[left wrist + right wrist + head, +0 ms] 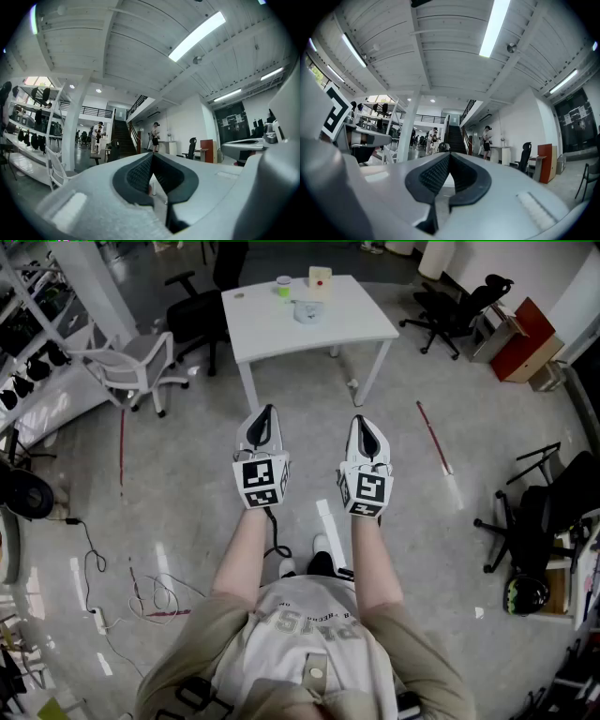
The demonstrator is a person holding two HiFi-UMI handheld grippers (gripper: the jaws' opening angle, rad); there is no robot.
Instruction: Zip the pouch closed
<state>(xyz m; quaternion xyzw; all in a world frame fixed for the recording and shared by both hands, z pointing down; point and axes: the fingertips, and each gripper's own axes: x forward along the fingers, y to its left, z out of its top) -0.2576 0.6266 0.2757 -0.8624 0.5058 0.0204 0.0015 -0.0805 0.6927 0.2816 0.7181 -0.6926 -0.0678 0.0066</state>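
A small pale grey pouch-like item [307, 311] lies on the white table [272, 334] far ahead, too small to show its zip. Both grippers are held level at chest height, well short of the table and side by side. My left gripper [266, 412] is shut with nothing in it; in the left gripper view its black pads [140, 174] meet at the tips [151, 157]. My right gripper [362, 420] is likewise shut and empty, its pads [433, 173] closed together [449, 157]. The pouch shows in neither gripper view.
A green cup [283, 285] and a pale box with a red spot [320, 279] also stand on the table. A white chair [131, 367] and black chairs [192, 315] [455, 310] ring it. Cables [141, 592] lie on the floor at left. People stand by a distant staircase [122, 136].
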